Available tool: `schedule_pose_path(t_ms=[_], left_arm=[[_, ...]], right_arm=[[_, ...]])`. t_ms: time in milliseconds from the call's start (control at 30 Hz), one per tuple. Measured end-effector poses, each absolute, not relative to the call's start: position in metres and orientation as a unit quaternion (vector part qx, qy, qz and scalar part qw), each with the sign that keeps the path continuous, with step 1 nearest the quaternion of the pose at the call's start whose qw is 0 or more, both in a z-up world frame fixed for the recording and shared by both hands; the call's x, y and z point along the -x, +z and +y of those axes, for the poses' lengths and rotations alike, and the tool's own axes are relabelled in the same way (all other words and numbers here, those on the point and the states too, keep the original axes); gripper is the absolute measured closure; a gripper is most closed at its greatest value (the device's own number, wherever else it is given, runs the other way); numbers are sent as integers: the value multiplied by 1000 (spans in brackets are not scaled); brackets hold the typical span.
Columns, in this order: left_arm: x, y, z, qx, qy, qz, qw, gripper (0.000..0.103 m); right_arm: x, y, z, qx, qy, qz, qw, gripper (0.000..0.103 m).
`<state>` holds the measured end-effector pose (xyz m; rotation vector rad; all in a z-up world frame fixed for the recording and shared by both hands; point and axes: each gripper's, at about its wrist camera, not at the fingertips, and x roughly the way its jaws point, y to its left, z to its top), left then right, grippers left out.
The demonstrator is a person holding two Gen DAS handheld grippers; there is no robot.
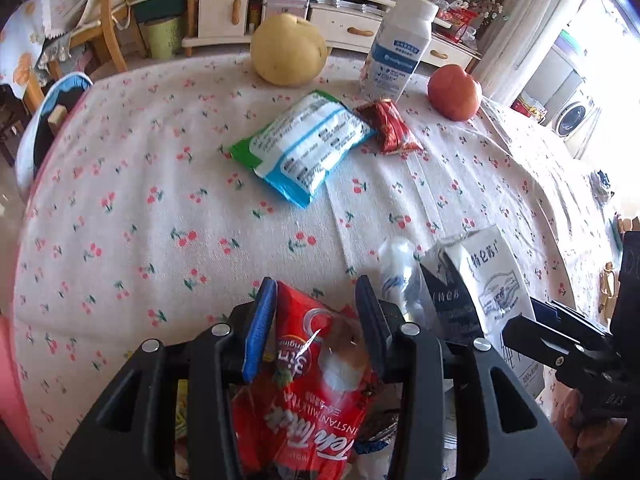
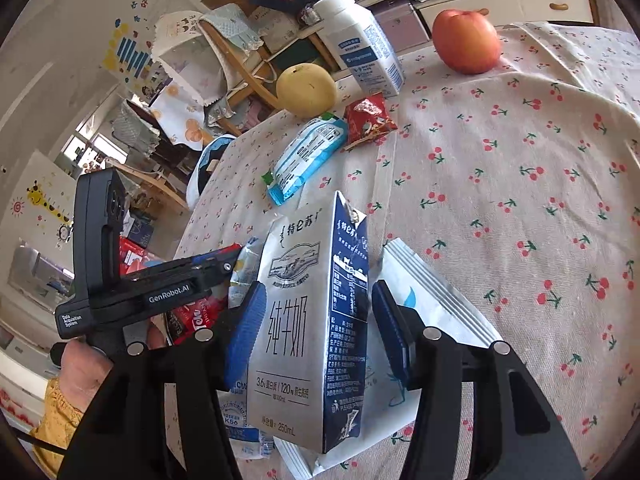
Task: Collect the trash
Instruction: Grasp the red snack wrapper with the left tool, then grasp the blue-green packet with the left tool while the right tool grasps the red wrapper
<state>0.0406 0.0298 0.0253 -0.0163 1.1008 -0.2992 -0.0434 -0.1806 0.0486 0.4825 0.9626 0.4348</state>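
My left gripper [image 1: 316,320] is shut on a red instant milk tea packet [image 1: 312,392], which sticks up between the blue pads. My right gripper [image 2: 320,320] is shut on a white and dark blue milk carton [image 2: 304,320], held upright with a slight tilt. In the left wrist view the same carton [image 1: 492,280] stands just right of my left fingers. A blue and green wrapper [image 1: 308,144] and a small red snack wrapper [image 1: 388,126] lie flat further back on the cherry-print tablecloth [image 1: 140,200].
A yellow pear [image 1: 288,50], a white bottle [image 1: 400,44] and a red apple [image 1: 454,92] stand at the table's far edge. A white pouch [image 2: 424,300] and crumpled wrappers [image 2: 240,420] lie under my right gripper. Chairs and a low cabinet [image 1: 224,12] are beyond.
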Motion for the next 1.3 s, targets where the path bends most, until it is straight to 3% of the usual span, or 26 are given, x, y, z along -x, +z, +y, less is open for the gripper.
schedule_pose_path(t_ms=[67,167,733,867,967,1300], left_arm=[[-50,36,27,-13,-143,504,852,49],[-70,43,17,-66,-136,488,860,41],[-147,5,-34,-208,-140,503,827,39],[-149,5,-29,-195,-149,496,833,42],[-143,7,-29,-204,-155,480,839,52],[-130,15,-15,-152,-156,465,858,70]], right_arm=[[44,54,-185,-217,187,442,850,32],[36,58,-195,-216,173,423,863,24],[-72,45,-183,-138,170,428,877,27],[-93,38,-163,-84,175,444,875,38],[-104,26,-157,-65,170,457,871,43],[-128,19,-140,-31,180,455,872,43]])
